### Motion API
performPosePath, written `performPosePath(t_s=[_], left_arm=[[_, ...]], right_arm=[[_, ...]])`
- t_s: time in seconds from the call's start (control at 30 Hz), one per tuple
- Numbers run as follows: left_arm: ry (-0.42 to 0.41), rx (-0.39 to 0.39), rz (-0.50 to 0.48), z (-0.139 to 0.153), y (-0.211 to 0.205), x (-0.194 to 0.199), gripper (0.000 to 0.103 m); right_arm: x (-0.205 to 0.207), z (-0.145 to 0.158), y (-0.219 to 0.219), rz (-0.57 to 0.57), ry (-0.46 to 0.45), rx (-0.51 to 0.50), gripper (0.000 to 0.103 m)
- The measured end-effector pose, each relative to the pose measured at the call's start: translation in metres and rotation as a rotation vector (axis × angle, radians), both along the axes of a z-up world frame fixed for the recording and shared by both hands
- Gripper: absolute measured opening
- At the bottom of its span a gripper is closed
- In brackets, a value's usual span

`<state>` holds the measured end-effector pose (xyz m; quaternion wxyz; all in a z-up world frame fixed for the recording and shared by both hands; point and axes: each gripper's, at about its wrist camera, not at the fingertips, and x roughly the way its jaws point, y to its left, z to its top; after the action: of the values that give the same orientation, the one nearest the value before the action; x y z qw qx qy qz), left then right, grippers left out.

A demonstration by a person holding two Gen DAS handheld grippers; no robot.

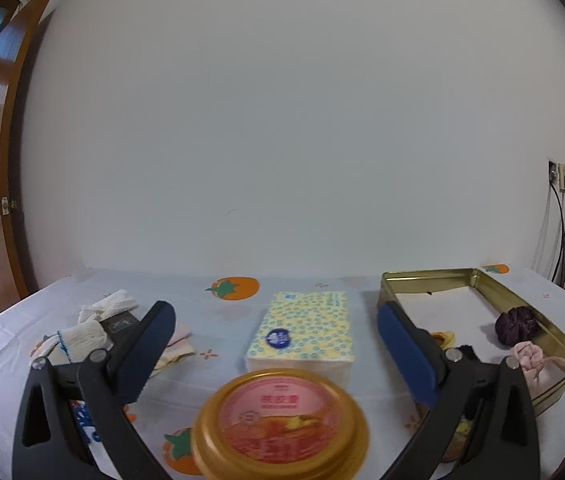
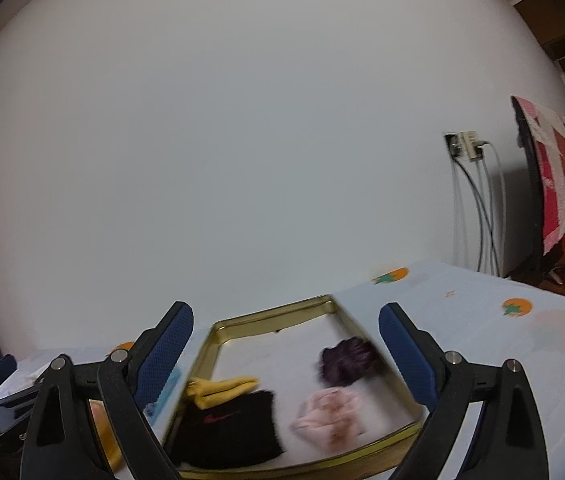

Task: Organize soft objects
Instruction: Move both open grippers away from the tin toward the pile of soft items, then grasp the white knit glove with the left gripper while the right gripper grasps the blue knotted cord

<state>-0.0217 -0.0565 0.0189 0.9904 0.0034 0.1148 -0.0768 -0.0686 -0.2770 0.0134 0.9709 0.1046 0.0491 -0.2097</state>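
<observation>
Both grippers wide and empty, right gripper (image 2: pixel 286 344) over the tin (image 2: pixel 218 326); I'd send left gripper (image 1: pixel 276 328) for the gloves (image 1: pixel 94 326) at frame left.

Open tablecloth is left behind the yellow dotted tissue pack (image 1: pixel 302 332), up to the wall. The near centre is blocked by a round gold-rimmed tub (image 1: pixel 282 424). Inside the gold rectangular tin (image 2: pixel 274 314), the far half is left bare; the near half is filled by black, yellow, pink and purple cloth pieces.
</observation>
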Motion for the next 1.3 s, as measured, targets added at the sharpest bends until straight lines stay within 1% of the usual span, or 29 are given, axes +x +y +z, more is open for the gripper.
performPosePath(t_s=[0.3,0.4,0.67,0.8,0.87,1.03,1.1,1.17,1.3], left_arm=[[0.003,0.012,0.018,-0.003,0.034,0.009,0.102],[0.009,0.014,0.036,-0.004,0.052,0.016,0.102],[0.024,0.022,0.075,-0.009,0.094,0.034,0.102],[0.029,0.049,0.082,-0.011,0.117,0.042,0.102],[0.049,0.058,0.08,-0.013,0.131,0.049,0.102],[0.104,0.045,0.084,-0.018,0.169,0.068,0.102],[0.135,0.042,0.091,-0.021,0.184,0.076,0.102],[0.169,0.029,0.113,-0.023,0.2,0.086,0.102],[0.254,-0.001,0.153,-0.031,0.228,0.105,0.102]], right_arm=[[0.024,-0.005,0.056,0.135,0.031,-0.023,0.096],[0.032,-0.007,0.075,0.173,0.042,-0.038,0.096],[0.05,-0.011,0.118,0.266,0.071,-0.031,0.096],[0.062,-0.014,0.141,0.324,0.088,-0.032,0.096],[0.07,-0.016,0.157,0.359,0.106,-0.041,0.096],[0.082,-0.019,0.186,0.45,0.15,-0.052,0.096],[0.088,-0.022,0.197,0.482,0.181,-0.059,0.096],[0.099,-0.027,0.213,0.523,0.236,-0.079,0.096],[0.11,-0.032,0.236,0.598,0.291,-0.122,0.096]])
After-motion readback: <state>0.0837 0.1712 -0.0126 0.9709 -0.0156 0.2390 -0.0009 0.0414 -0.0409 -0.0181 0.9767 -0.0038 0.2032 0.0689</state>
